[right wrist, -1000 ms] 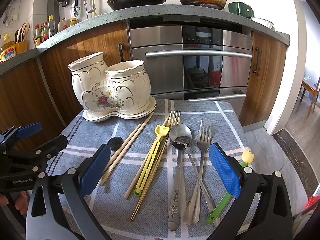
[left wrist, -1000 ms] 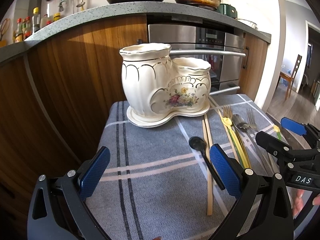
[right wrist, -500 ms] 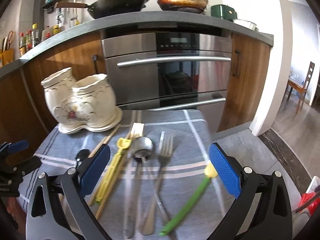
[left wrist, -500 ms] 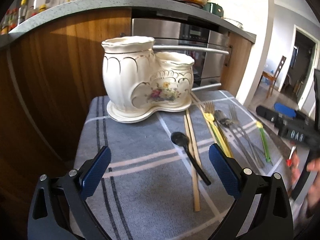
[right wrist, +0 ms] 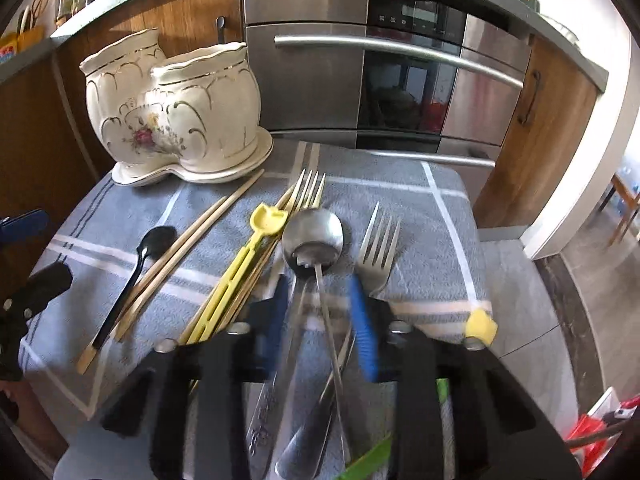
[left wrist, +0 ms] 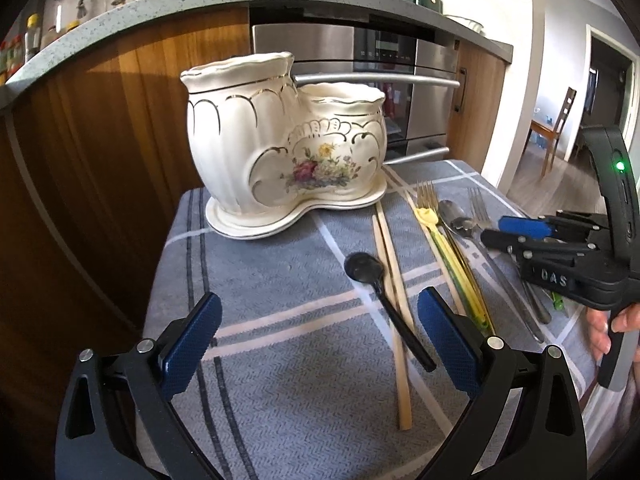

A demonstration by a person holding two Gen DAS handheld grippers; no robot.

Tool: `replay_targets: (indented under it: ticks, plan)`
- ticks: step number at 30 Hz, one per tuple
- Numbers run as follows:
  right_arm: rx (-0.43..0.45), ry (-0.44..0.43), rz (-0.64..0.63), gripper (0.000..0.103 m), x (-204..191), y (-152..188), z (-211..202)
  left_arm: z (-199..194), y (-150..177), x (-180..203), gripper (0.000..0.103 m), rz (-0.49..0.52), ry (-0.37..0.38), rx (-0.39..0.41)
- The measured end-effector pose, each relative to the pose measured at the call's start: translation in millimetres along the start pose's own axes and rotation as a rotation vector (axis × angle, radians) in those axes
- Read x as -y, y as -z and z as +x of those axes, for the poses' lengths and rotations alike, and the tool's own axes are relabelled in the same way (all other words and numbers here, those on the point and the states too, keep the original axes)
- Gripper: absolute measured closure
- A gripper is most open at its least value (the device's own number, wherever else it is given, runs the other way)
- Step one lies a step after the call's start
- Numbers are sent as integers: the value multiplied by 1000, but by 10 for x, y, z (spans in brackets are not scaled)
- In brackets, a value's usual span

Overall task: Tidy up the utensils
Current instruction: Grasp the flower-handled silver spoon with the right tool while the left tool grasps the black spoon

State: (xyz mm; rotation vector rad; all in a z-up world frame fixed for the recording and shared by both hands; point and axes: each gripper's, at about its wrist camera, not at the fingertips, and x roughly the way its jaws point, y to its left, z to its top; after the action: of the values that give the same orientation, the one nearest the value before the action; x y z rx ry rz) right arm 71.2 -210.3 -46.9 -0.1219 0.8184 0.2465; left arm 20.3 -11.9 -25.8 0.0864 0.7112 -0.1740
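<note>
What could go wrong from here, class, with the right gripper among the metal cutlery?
The jaws of the right gripper have just been closing with handles of the steel spoon, the fork and a thinner utensil between them; it may lift several at once, and a loosely pinched one could slip.

In the right wrist view, the ceramic holder (right wrist: 172, 112) stands upper left on the cloth (right wrist: 432, 216); chopsticks (right wrist: 192, 244), spoon (right wrist: 312, 236) and fork (right wrist: 378, 248) lie centre frame, oven (right wrist: 360, 80) behind.
</note>
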Motion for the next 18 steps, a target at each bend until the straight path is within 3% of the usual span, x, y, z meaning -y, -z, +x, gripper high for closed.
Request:
replay_targets:
  ticks: [4,13,16,18]
  plan:
    - [-31,-12,20,83,48,-46,84,3,5,-21,5,-6,6,-4]
    - [-97,-24,40,86,104,-20,208,20,1,-74,5,-16,21,-14]
    - [-102,-52,84,99,163,-20,220,57,4,-63,5,-15,36,-27]
    - [-96,-63,109,100,205,-16,194,91,7,-49,5,-11,49,-39]
